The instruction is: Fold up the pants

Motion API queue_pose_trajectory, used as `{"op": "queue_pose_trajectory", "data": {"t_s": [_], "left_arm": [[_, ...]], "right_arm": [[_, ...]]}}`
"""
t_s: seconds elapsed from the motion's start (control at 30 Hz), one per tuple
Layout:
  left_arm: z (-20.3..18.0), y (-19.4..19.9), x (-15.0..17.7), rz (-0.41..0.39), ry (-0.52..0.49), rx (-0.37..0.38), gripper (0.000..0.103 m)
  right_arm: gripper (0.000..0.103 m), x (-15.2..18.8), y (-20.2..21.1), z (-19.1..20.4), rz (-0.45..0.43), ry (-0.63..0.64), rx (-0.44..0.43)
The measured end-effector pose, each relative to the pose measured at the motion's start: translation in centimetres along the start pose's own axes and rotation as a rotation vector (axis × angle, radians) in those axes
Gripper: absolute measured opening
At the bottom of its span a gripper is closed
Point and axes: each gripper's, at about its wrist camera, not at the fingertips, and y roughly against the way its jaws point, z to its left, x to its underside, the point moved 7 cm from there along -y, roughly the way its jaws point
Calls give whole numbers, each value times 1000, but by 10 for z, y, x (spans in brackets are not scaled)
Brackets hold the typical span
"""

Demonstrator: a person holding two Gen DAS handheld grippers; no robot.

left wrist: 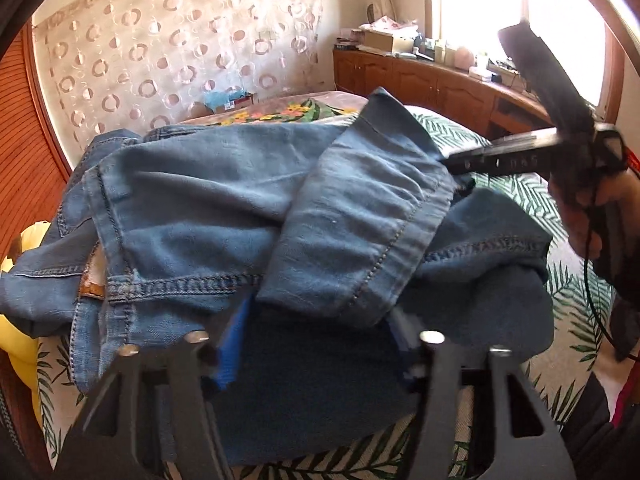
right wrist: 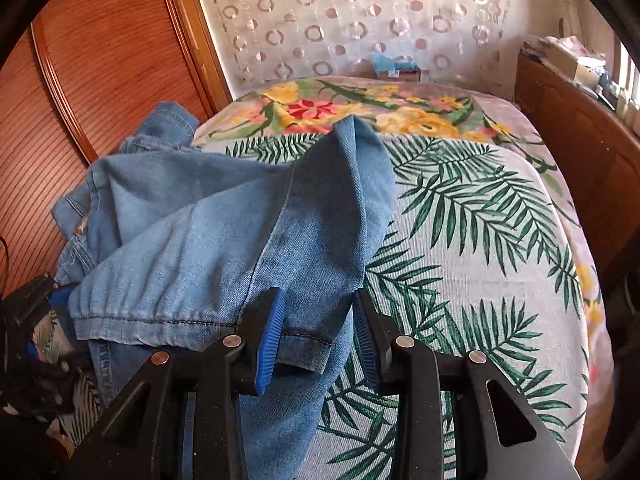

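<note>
Blue denim pants [left wrist: 224, 208] lie bunched on a bed with a palm-leaf sheet [right wrist: 472, 248]. The leg hem is folded over toward the waistband [left wrist: 176, 284]. My left gripper [left wrist: 320, 344] stands open with the cloth draped between and over its blue pads; the fingertips are hidden by denim. My right gripper [right wrist: 320, 336] is open around the leg hem [right wrist: 304, 340], its blue pads [right wrist: 272, 336] apart on either side of the cloth. The right gripper also shows in the left wrist view [left wrist: 452, 162] at the hem's right edge.
A floral blanket [right wrist: 344, 108] covers the far part of the bed. A wooden wardrobe [right wrist: 100, 64] stands at the left, a wooden cabinet [left wrist: 420, 80] with clutter under the bright window at the right. A yellow object [left wrist: 20, 344] lies at the bed's left edge.
</note>
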Motion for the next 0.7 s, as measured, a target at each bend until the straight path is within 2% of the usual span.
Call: {"op": "queue_pose_trajectory", "data": {"t_s": [0.2,0.23,0.27,0.37,0.6,0.63,0.7], "left_arm": [[-3,11,-8,-40,-2,21,30],[-5,11,-8,-47,-3,25,28],[-6,12,-9,-51,-7,26,27],[-7,16,-11,-58,-7,31,26],[-6,32,-19,-85,-6,45,25],[-6,34,-20,-94,-6,49,18],[-6,41,-23,-124,-2,62,13]], "right_arm": [[36,-1,0,11,3,-2,0],[24,-1,1,14,-5,6,-5],[17,-2,3,16,-14,17,-19],[8,-9,16,19,-85,34,11],[6,-25,61,25,-237,26,11],[6,-28,68,29,-251,32,11],[6,-34,77,32,-276,45,12]]}}
